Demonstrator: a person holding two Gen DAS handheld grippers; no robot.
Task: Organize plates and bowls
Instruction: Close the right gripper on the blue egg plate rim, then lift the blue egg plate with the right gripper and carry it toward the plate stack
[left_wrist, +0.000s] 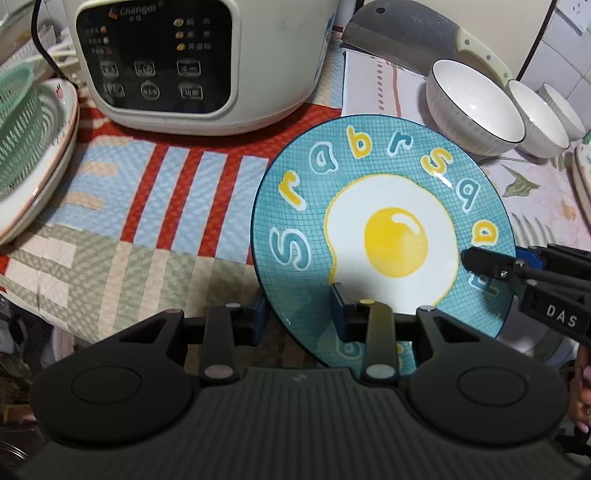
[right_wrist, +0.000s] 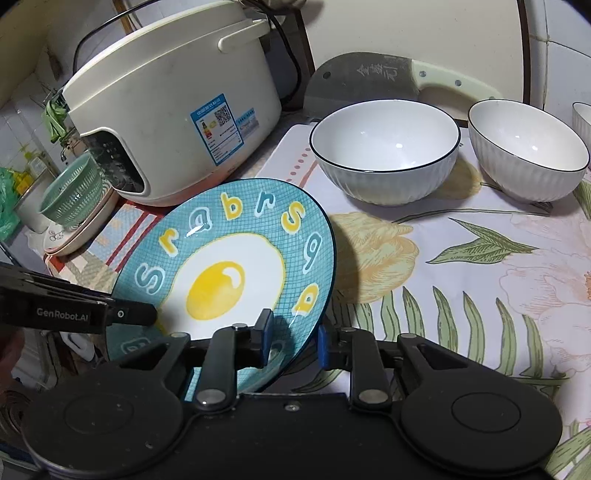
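Even, moderately bright indoor light, small white glare spots on the glazed egg-pattern plate (left_wrist: 384, 236), soft dark shadow on the floral cloth (right_wrist: 461, 280) right of the plate, strong fisheye bending at the edges, black vignetted corners, rice cooker (left_wrist: 207, 62) panel slightly soft

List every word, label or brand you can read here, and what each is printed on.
"Changdi": control panel of the white rice cooker.
"S r a b r s a a": loose letters around the rim of the blue egg plate.
"DAS": right tongs.
"GenRobot.AI": left tongs.
Chinese characters on the cleaver blade, the cooker's button captions and its blue sticker: too small or blurred to read.
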